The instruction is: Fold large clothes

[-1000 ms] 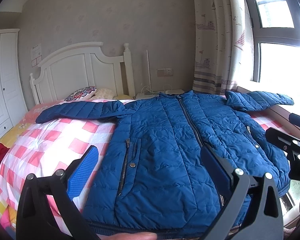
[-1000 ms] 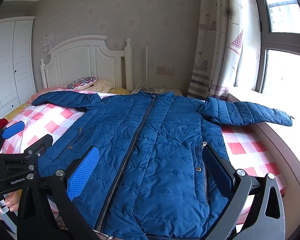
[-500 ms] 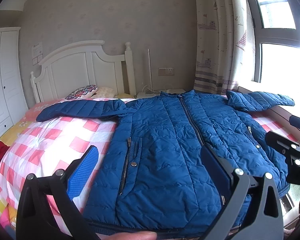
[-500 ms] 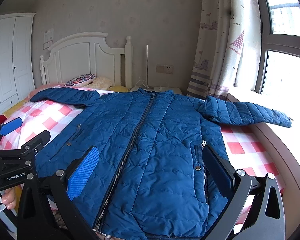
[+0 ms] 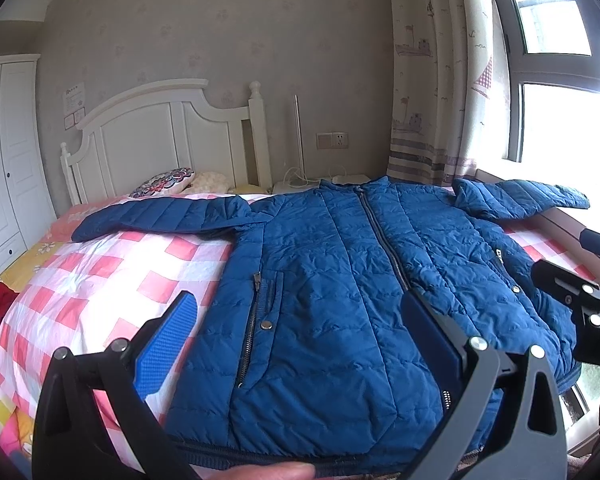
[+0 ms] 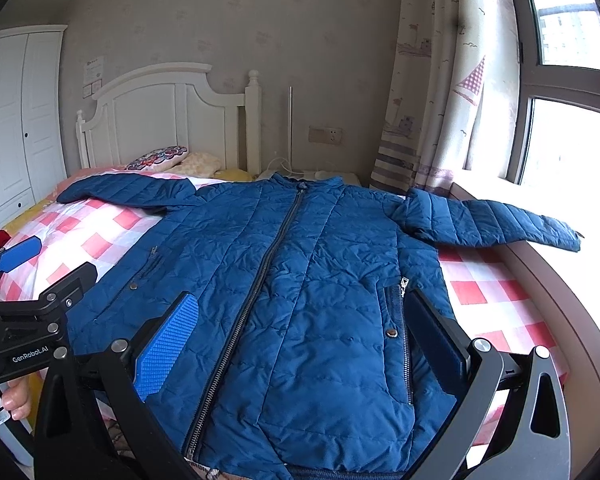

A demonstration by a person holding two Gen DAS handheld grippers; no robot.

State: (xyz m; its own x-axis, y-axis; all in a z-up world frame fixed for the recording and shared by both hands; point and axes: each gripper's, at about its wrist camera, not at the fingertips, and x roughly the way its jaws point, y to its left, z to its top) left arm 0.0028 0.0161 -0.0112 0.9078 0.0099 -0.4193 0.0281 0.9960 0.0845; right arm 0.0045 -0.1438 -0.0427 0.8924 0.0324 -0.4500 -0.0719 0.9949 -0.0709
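**Lying flat: blue jacket spread on the bed, both grippers above its hem**

Spreading front-up across the bed (image 5: pixel 100 280), a blue quilted jacket (image 5: pixel 340 280) lies zipped shut, its collar toward the white headboard (image 5: pixel 160 132) and its hem at the near edge. One sleeve stretches out over the pink-and-white checked cover (image 6: pixel 100 236) toward the wardrobe side; the other sleeve (image 6: pixel 492 224) reaches across onto the window ledge (image 6: pixel 540 264). Two zipped pockets with snap buttons sit on either side of the centre zip (image 6: pixel 268 272).

The left gripper (image 5: pixel 300 336) hangs above the jacket's lower left portion, its fingers spread wide apart with nothing between them: the blue-padded finger (image 5: pixel 168 344) is over the checked cover just beside the jacket's edge, the dark one over the centre zip. A fingertip of the person shows at the bottom edge of the left wrist view.

The right gripper (image 6: pixel 304 340) hangs above the jacket's lower right portion, its fingers likewise wide apart and holding nothing; the blue-padded finger (image 6: pixel 168 344) sits over the fabric left of the zip, the dark one near the right pocket. In that view the left gripper's body is seen at the left edge, held by a hand (image 6: pixel 12 400).

Pillows (image 6: pixel 160 158) rest by the headboard, and a patterned curtain (image 6: pixel 432 80) hangs beside the window.
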